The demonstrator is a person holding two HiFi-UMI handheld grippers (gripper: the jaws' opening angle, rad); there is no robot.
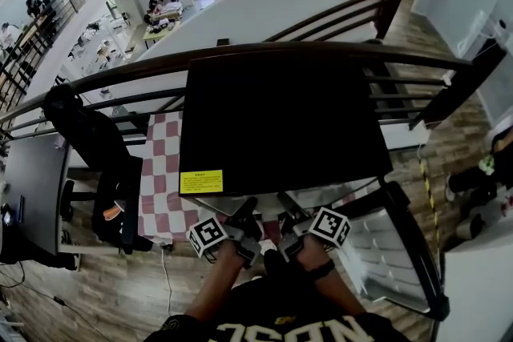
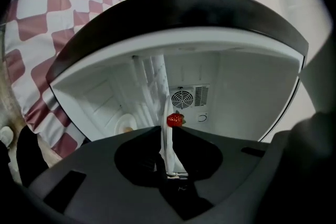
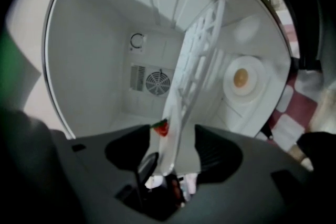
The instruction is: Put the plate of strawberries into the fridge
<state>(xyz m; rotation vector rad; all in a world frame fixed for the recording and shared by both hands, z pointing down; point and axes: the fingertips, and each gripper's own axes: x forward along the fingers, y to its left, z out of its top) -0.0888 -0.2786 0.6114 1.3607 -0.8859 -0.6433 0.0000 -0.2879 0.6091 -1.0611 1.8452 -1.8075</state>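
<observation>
In the left gripper view the white plate [image 2: 168,150] shows edge-on, with one red strawberry [image 2: 175,120] on it, in front of the open fridge's white inside [image 2: 236,97]. My left gripper [image 2: 168,136] is shut on the plate's rim. In the right gripper view the same plate [image 3: 169,153] and strawberry [image 3: 161,127] sit between the jaws of my right gripper [image 3: 172,132], which stand wide and clear of the rim. From the head view both grippers, left [image 1: 247,211] and right [image 1: 287,208], are side by side at the black fridge's [image 1: 280,116] front; the plate is hidden there.
A white wire shelf [image 3: 198,55] crosses the fridge's inside, with a fan vent [image 3: 157,82] on the back wall and a round lamp [image 3: 242,80] on the side wall. The fridge door [image 1: 401,252] hangs open at the right. A checked cloth [image 1: 164,172] and a black chair [image 1: 96,148] lie left.
</observation>
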